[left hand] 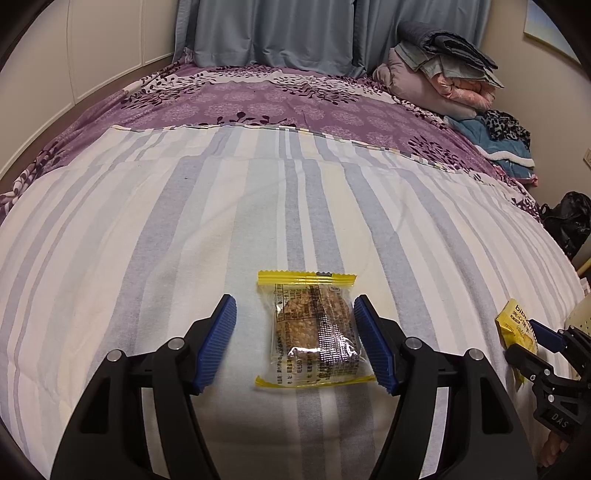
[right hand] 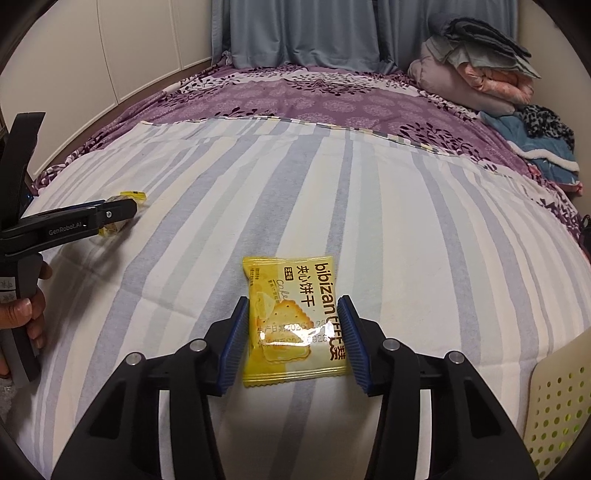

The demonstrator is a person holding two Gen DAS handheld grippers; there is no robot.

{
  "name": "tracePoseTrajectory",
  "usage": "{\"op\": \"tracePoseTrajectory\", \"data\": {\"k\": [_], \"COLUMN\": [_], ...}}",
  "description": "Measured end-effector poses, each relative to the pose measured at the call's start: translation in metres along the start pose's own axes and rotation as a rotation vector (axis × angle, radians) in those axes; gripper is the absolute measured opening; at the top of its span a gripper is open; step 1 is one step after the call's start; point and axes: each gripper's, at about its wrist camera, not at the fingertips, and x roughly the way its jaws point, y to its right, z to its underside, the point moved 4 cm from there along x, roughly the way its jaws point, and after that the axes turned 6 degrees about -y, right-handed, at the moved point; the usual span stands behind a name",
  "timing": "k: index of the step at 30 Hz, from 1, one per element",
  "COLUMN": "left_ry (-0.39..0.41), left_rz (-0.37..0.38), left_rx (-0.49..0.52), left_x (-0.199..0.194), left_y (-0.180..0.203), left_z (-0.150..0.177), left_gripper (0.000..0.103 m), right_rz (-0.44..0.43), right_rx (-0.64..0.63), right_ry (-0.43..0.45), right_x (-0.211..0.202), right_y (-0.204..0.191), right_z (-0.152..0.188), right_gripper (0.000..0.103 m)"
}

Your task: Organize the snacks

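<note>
Clearly both snacks are light, crinkly and crushable. The right gripper (right hand: 293, 338) pinches the yellow biscuit packet (right hand: 291, 319) by its side edges on the striped sheet (right hand: 406, 221). The left gripper (left hand: 297, 341) stands open astride the clear cereal bar packet (left hand: 314, 332), its right pad touching.

Left wrist view: looks forward and down between its own fingers, close above the striped sheet (left hand: 147, 221).
Right wrist view: same tilt, just rightward.
Shared: bed, blue curtain (right hand: 303, 29), folded bedding pile (left hand: 443, 70), each other's gripper.
</note>
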Motion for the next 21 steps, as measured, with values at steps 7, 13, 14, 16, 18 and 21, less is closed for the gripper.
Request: {"op": "tracePoseTrajectory", "data": {"k": [7,13,14,16,18,21], "left_ry": [0.003,0.006,0.006,0.005,0.005,0.009], "left_rz": [0.009,0.007,0.009,0.009,0.01,0.003], "left_rx": [0.0,-0.006,-0.007,-0.007,-0.008,-0.001], "left_x": [-0.001,-0.003,-0.004,-0.005,-0.006,-0.01], "left_y": [0.0,-0.005,-0.005,-0.006,-0.007,-0.009], "left_z": [0.0,0.002,0.003,0.004,0.005,0.01], "left_gripper": [0.067,0.052,0.048,0.045,0.045,0.043], "right_rz": [-0.012,-0.03,-0.033,-0.038,-0.044,-0.047], "right_rx": [0.013,0.032,0.034,0.038,0.042,0.047], "right_ry": [0.003,0.011,0.012,0.016,0.023,0.033], "right_x": [-0.001,-0.008,-0.009,-0.011,-0.015,-0.02], "right_y": [-0.003,-0.006,-0.006,-0.007,-0.009,-0.01], "right_z": [0.002,0.005,0.005,0.006,0.006,0.007], "right_gripper": [0.048,0.048,0.048,0.048,0.048,0.048]}}
